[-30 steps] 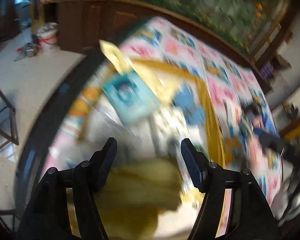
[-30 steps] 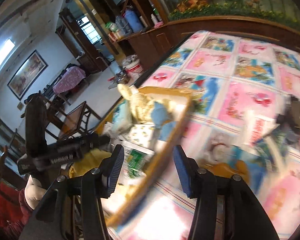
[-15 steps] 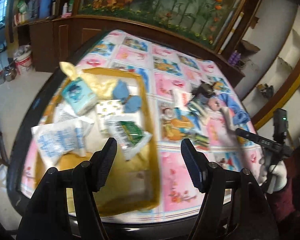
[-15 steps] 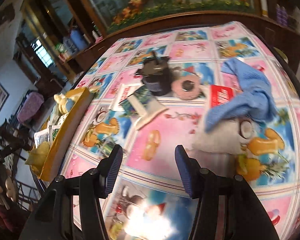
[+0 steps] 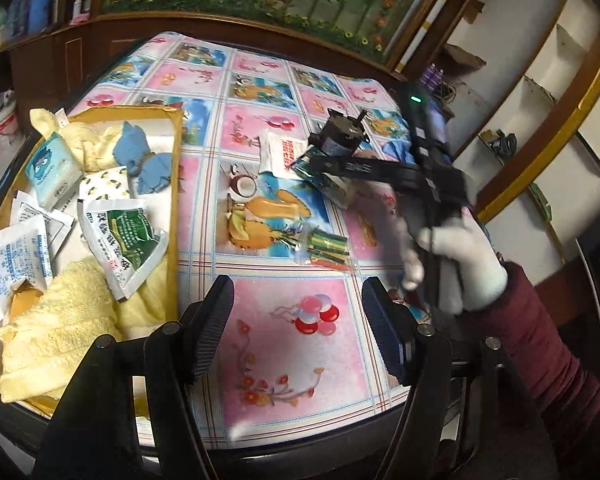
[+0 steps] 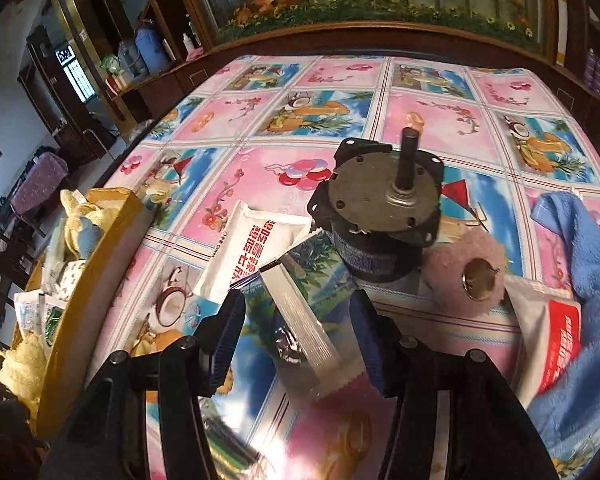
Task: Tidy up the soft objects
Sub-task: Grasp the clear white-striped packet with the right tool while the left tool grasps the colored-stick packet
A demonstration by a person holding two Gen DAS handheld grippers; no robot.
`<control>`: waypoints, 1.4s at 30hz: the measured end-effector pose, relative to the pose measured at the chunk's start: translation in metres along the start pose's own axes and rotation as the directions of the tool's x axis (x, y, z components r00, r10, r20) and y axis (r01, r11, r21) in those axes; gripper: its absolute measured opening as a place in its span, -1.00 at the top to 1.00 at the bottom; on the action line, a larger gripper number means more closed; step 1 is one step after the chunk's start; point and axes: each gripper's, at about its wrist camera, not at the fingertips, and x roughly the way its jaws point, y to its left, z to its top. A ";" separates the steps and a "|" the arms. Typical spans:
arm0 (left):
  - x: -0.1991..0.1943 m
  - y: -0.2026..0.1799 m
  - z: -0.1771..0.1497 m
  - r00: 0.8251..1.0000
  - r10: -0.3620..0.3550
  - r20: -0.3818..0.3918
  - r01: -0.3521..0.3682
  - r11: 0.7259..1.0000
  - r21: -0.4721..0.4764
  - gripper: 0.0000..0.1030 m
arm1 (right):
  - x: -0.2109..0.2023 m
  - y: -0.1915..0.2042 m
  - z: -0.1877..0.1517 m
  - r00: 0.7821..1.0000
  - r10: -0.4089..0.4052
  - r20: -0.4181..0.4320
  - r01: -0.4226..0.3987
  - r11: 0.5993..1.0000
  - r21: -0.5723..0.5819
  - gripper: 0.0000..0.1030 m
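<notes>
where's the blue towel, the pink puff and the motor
blue towel (image 6: 580, 280), right wrist view, middle of the folded cloth
pink puff (image 6: 452, 276), right wrist view, fuzzy left side
motor (image 6: 376, 204), right wrist view, grey top face

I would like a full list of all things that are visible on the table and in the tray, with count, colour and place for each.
tray: one, yellow-brown, left side of table
yellow towels: at least two, pale yellow, in tray
sachets in tray: several, white, green and teal, in tray
blue cloth pieces: two, blue, far part of tray
motor: one, black and grey, shaft upward, table middle
white sachet: one, white with red letters, left of motor
foil packet: one, silver and green, between the right fingers
pink puff: one, pink, right of motor
blue towel: one, blue, right edge
coloured sticks packet: one, clear, table centre
left hand-held gripper: open, empty
right hand-held gripper: open, around foil packet
</notes>
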 end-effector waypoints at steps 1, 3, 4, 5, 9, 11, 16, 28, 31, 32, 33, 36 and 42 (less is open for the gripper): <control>0.003 0.000 0.000 1.000 -0.003 -0.004 0.003 1.000 0.000 -0.30 | 0.005 0.004 0.003 1.000 -0.013 -0.006 0.013 1.000 -0.018 -0.14; 0.009 0.000 0.001 1.000 -0.004 -0.014 0.003 1.000 -0.001 -0.30 | 0.010 0.009 0.006 0.999 -0.047 -0.002 0.047 0.998 -0.052 -0.21; 0.013 -0.001 0.001 1.000 -0.005 -0.022 0.005 1.000 0.000 -0.30 | 0.011 0.010 0.005 0.999 -0.042 -0.010 0.041 0.997 -0.059 -0.21; 0.018 -0.002 0.002 0.999 -0.007 -0.031 0.007 1.000 0.002 -0.30 | 0.012 0.011 0.004 0.999 -0.037 -0.012 0.036 0.997 -0.072 -0.22; 0.042 -0.012 0.004 0.998 -0.004 -0.070 0.006 1.000 0.026 -0.30 | 0.010 0.009 -0.004 0.998 -0.044 -0.042 0.040 0.995 -0.087 0.37; 0.053 -0.019 0.004 0.996 0.006 -0.084 -0.002 0.999 0.052 -0.30 | 0.005 -0.001 -0.007 0.997 0.005 -0.071 -0.008 0.999 -0.042 0.74; 0.082 -0.035 0.009 0.992 0.038 -0.119 -0.024 0.993 0.118 -0.30 | -0.018 -0.020 -0.033 0.995 0.009 -0.098 -0.011 1.000 -0.023 0.80; 0.128 -0.044 0.015 0.989 0.105 -0.104 -0.084 0.977 0.196 -0.01 | -0.072 -0.059 -0.080 0.983 0.144 -0.109 -0.129 0.982 0.138 0.44; 0.121 -0.041 0.007 0.987 0.120 -0.109 -0.092 0.968 0.232 0.25 | -0.074 -0.050 -0.086 0.985 0.154 -0.082 -0.140 0.979 0.149 -0.05; 0.118 -0.038 0.004 0.986 0.122 -0.112 -0.094 0.969 0.229 0.25 | -0.074 -0.045 -0.088 0.984 0.159 -0.076 -0.147 0.978 0.146 -0.10; 0.115 -0.036 0.002 0.986 0.116 -0.119 -0.088 0.971 0.222 0.25 | -0.072 -0.042 -0.088 0.985 0.156 -0.075 -0.144 0.979 0.145 -0.11; 0.104 -0.029 -0.003 0.987 0.098 -0.128 -0.073 0.979 0.190 0.24 | -0.065 -0.030 -0.088 0.989 0.129 -0.074 -0.119 0.985 0.129 -0.12; 0.095 -0.032 -0.019 0.984 0.140 -0.113 -0.116 0.974 0.196 -0.22 | -0.054 0.000 -0.086 0.996 0.019 -0.086 -0.017 1.000 0.021 -0.29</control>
